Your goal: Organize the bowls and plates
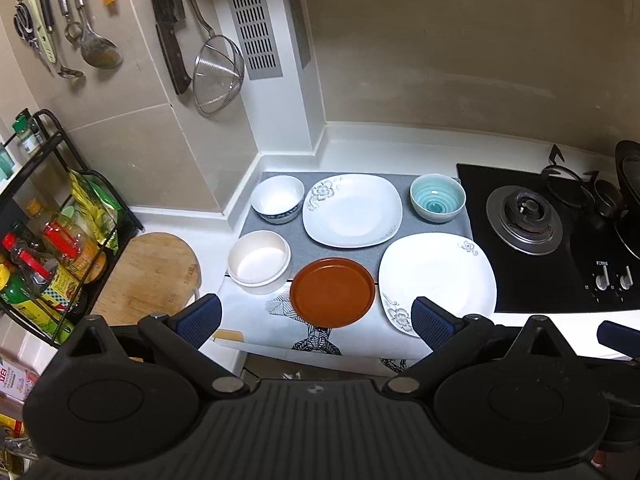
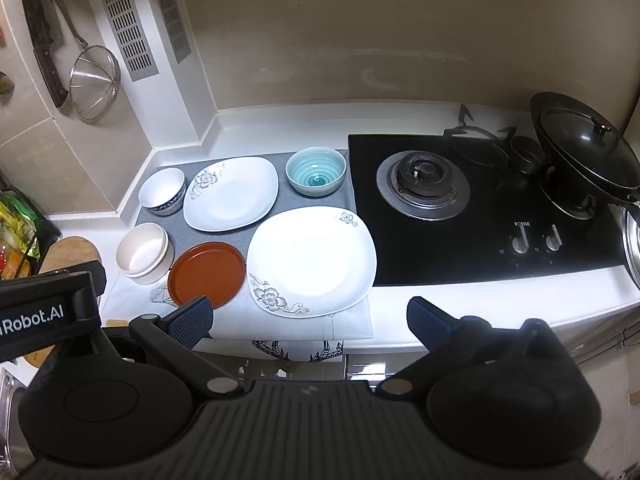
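Note:
On the mat lie two white square floral plates, one at the back (image 1: 352, 210) (image 2: 231, 193) and one at the front right (image 1: 438, 280) (image 2: 312, 261). A brown round plate (image 1: 333, 298) (image 2: 207, 274) lies at the front. A teal bowl (image 1: 437, 198) (image 2: 316, 176), a white bowl with a blue rim (image 1: 277, 198) (image 2: 163, 191) and a cream bowl (image 1: 259, 261) (image 2: 144, 252) stand around them. My left gripper (image 1: 316, 322) is open and empty, above the counter's front edge near the brown plate. My right gripper (image 2: 310, 322) is open and empty, in front of the front white plate.
A black gas hob (image 2: 480, 208) with a lidded wok (image 2: 580, 152) is to the right. A round wooden board (image 1: 148, 272) and a black rack of bottles (image 1: 48, 248) stand at the left. Utensils, a knife and a strainer (image 1: 218, 74) hang on the wall.

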The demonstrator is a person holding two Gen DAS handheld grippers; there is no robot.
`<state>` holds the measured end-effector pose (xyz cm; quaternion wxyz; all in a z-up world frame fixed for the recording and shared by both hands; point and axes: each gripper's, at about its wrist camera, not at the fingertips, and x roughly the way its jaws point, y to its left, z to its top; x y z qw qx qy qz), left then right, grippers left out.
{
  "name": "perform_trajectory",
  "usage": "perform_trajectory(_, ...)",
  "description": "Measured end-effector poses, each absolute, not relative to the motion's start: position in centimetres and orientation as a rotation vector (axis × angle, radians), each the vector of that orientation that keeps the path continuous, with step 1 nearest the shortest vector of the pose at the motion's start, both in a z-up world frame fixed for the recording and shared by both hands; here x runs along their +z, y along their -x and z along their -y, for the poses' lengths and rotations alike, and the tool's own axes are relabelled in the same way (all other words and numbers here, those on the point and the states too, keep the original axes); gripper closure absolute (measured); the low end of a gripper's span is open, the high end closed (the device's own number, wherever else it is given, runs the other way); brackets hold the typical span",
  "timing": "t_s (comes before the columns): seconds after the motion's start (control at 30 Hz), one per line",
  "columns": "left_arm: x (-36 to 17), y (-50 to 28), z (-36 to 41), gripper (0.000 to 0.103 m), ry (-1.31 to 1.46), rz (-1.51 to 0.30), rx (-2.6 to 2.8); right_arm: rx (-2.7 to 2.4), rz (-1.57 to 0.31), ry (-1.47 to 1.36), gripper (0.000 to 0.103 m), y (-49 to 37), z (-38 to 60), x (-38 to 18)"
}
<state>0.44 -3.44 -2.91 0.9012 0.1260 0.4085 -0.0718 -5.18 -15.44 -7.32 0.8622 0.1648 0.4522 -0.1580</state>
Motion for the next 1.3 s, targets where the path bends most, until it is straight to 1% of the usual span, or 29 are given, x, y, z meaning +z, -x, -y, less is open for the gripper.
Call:
perform_trajectory(0.2, -5.0, -2.8, 4.2, 0.001, -0.293, -0.875, -0.172, -0.326, -0.994, -0.380, 0.000, 3.3, 16.3, -9.8)
perform_trajectory(0.37, -9.5, -6.1, 2.7, 0.001, -0.279, -0.899, -0.246, -0.310, -1.037, -0.416, 0.000, 1.4, 17.4, -14.4)
perform_trajectory(0.47, -13.0, -8.6, 0.6, 0.001, -0.195, -0.946, -0.349, -0.295, -0.979, -0.483, 0.000, 1.4, 19.6, -17.5)
perform_trajectory(0.57, -16.4, -11.3, -0.5, 0.001, -0.126, -1.018, -0.451, -0.214, -0.831, -0.648, 0.000, 2.2, 23.0, -20.7)
perform_trajectory(0.6, -17.5, -12.3, -0.5, 0.001, -0.107, -1.041, -0.467, -0.212, -0.826, -0.670, 0.000, 2.0, 23.9, -21.6)
perform_trajectory(0.7, -20.2, -15.4, -0.1, 0.001, -0.051, -1.094, -0.549, -0.282, -0.874, -0.564, 0.000, 0.4, 25.4, -23.5)
perform_trajectory(0.77, -21.8, -17.0, 0.3, 0.003, -0.024, -1.083, -0.609, -0.306, -0.881, -0.523, 0.000, -0.5, 26.3, -24.3)
perform_trajectory(0.8, -22.7, -17.6, 0.5, 0.005, -0.009, -1.066, -0.652, -0.295, -0.873, -0.517, 0.000, -0.9, 26.7, -24.7)
perform_trajectory(0.87, -24.5, -18.9, 0.3, 0.005, 0.102, -1.040, -0.788, -0.255, -0.847, -0.509, 0.000, -1.3, 27.4, -25.6)
perform_trajectory(0.97, -27.4, -20.3, 1.8, 0.007, 0.123, -1.098, -0.815, -0.161, -0.806, -0.439, 0.000, -1.8, 27.8, -26.3)
perform_trajectory(1.03, -29.4, -21.0, 3.1, 0.014, 0.079, -1.139, -0.786, -0.130, -0.810, -0.395, 0.001, -2.3, 28.0, -26.8)
perform_trajectory(1.07, -30.3, -21.3, 3.5, 0.020, 0.077, -1.175, -0.767, -0.105, -0.802, -0.387, 0.001, -2.4, 28.2, -27.0)
perform_trajectory(1.13, -31.8, -22.0, 3.9, 0.030, 0.140, -1.253, -0.762, -0.050, -0.808, -0.387, 0.009, -2.8, 29.0, -27.8)
perform_trajectory(1.2, -32.6, -22.1, 4.0, 0.051, 0.206, -1.304, -0.749, -0.021, -0.838, -0.405, 0.029, -3.4, 29.9, -28.8)
perform_trajectory(1.27, -33.0, -22.1, 4.2, 0.053, 0.244, -1.328, -0.703, 0.004, -0.856, -0.424, 0.037, -3.9, 30.8, -29.7)
perform_trajectory(1.3, -33.3, -22.2, 4.4, 0.053, 0.261, -1.342, -0.686, 0.013, -0.857, -0.433, 0.037, -4.2, 31.3, -30.1)
